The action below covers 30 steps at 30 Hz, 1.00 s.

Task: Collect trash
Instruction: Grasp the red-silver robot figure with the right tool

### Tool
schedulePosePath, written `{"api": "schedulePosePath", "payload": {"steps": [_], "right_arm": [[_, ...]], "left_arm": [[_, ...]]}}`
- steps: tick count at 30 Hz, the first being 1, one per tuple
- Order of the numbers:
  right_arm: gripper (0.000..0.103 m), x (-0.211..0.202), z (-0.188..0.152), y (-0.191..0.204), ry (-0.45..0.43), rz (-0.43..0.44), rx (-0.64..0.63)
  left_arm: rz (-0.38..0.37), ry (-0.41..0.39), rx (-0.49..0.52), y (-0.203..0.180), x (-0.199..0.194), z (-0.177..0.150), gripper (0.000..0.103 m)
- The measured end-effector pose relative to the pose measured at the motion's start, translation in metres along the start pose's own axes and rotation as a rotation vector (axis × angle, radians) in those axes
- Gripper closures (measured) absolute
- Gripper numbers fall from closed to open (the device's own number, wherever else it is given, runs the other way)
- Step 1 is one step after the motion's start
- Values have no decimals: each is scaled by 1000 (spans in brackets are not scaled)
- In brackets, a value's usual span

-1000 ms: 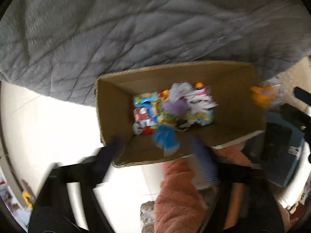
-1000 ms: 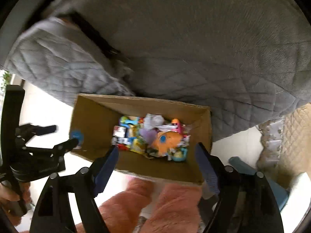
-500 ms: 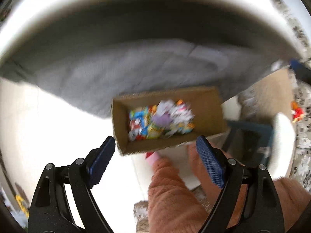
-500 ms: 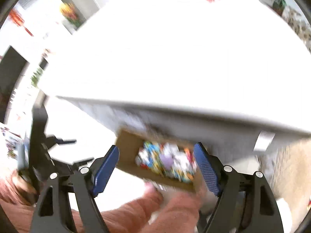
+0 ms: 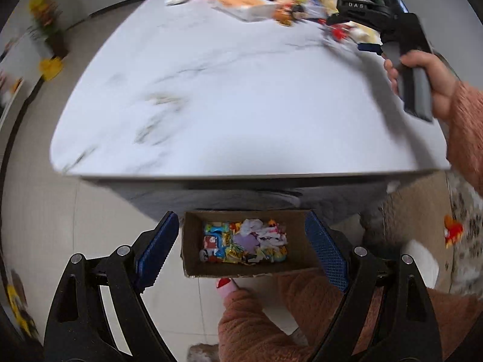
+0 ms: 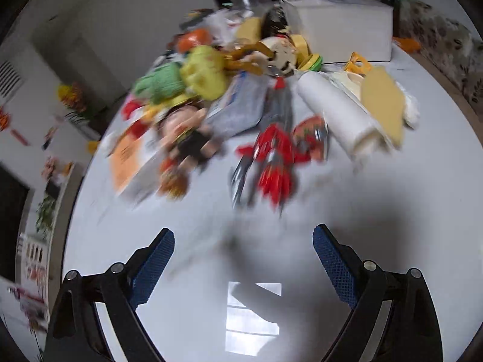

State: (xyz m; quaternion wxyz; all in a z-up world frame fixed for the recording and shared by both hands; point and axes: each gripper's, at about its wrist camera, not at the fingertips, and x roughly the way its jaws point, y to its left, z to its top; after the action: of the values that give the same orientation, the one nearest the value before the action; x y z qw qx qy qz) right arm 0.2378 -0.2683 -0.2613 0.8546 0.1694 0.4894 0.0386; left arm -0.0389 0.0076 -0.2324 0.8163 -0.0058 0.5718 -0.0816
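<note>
A cardboard box (image 5: 299,232) stands on the floor below the table edge, with several bright wrappers (image 5: 244,242) heaped inside. My left gripper (image 5: 243,247) hangs high above it, open and empty. My right gripper (image 6: 243,249) is over the white marble table (image 6: 302,211), its jaws opening with nothing between them. Ahead of it lies a blurred pile: red wrappers (image 6: 276,154), a white roll (image 6: 338,117), toys (image 6: 193,72). In the left wrist view a hand holds the right gripper (image 5: 368,46) at the table's far right.
A white box (image 6: 344,27) stands at the back of the table behind the pile. The table top (image 5: 241,96) overhangs the cardboard box. A person's legs in pink fleece (image 5: 265,316) are beside the box. A patterned cushion (image 5: 465,235) lies at right.
Both grippers rose from over the box to above the table. The right one swung forward over the table top toward the pile, and its jaws widened.
</note>
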Motion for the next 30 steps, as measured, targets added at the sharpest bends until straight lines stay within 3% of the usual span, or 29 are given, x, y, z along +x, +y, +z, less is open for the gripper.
{"api": "schedulePosePath", "payload": {"steps": [6, 7, 10, 22, 26, 30], "right_arm": [[18, 38, 44, -7, 14, -128, 24], [31, 40, 47, -5, 19, -142, 1], [35, 37, 44, -6, 35, -149, -75], [35, -50, -55, -68, 106, 75, -94], [36, -71, -86, -74, 113, 84, -150], [36, -83, -108, -81, 122, 110, -158]], "left_arm": [[68, 24, -119, 12, -1, -9, 20], [71, 27, -132, 13, -1, -9, 20], [75, 34, -166, 13, 1, -5, 20], [1, 22, -39, -40, 23, 56, 20], [-12, 1, 50, -69, 34, 91, 20], [-30, -12, 54, -86, 49, 131, 20]]}}
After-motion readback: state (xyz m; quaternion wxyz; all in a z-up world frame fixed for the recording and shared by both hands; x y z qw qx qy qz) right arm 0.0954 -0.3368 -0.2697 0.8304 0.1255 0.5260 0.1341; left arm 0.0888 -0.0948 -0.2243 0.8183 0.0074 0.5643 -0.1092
